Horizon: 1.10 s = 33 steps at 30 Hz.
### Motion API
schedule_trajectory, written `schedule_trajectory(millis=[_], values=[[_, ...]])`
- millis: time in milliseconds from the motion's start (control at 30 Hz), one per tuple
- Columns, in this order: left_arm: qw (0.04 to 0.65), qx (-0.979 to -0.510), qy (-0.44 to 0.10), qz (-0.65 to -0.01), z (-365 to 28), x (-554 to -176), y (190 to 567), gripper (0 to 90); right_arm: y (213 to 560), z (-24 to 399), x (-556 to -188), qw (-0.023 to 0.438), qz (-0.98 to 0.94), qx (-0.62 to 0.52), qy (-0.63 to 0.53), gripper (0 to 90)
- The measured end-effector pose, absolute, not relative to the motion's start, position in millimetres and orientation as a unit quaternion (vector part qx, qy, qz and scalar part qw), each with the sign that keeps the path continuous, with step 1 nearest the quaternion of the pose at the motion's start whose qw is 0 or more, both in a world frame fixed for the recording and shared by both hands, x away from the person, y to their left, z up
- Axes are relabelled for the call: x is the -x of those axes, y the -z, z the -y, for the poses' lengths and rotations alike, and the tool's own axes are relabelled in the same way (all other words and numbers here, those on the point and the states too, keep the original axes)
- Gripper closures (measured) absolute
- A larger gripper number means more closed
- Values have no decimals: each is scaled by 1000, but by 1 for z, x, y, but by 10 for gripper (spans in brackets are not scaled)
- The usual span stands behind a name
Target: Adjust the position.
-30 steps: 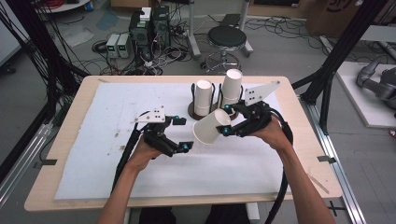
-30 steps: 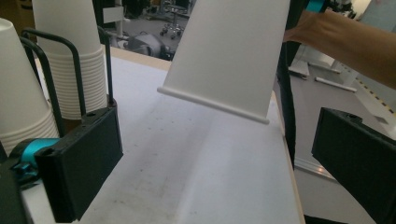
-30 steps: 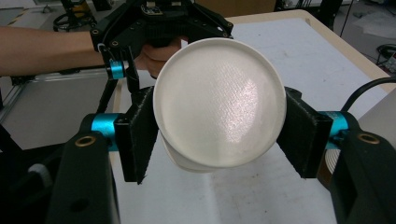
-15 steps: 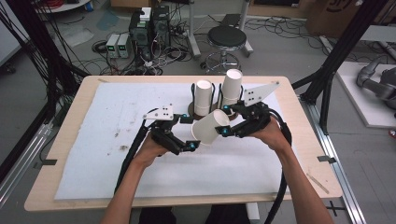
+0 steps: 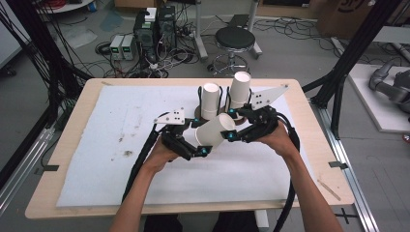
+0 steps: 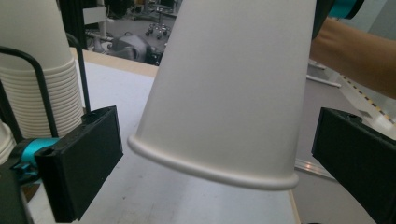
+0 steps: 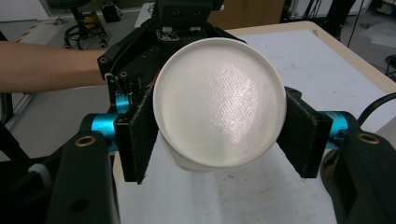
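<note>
Right gripper point(image 5: 231, 129) clamped the paper cup point(image 5: 212, 134), axis 2-to-8 o'clock; left gripper point(image 5: 196, 145) gaped wide around its rim at 8.

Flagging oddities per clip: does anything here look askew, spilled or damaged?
Nothing is spilled or damaged. The white paper cup lies tilted in mid-air, clamped near its base by the right gripper, its rim end between the left gripper's open jaws. Dark smudges mark the white mat. The two cup stacks stand upright.
</note>
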<state>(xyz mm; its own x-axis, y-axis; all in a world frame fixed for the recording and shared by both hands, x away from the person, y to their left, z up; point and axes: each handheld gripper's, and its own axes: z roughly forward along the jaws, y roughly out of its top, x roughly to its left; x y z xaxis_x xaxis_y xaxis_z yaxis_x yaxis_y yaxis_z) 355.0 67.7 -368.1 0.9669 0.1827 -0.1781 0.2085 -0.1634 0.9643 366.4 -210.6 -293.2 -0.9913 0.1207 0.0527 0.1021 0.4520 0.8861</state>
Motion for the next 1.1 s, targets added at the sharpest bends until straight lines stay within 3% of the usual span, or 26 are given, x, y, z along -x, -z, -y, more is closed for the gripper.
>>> schedule_trajectory(millis=[633, 733, 1100], values=[[633, -764, 11, -126, -64, -354, 368, 18, 294, 207, -366, 4, -847, -62, -528, 353], [634, -763, 1, -125, -65, -353, 367, 143, 293, 208, -366, 4, -847, -62, -528, 354], [633, -765, 3, -120, -67, -354, 367, 228, 294, 208, -367, -4, -844, -59, -532, 359]])
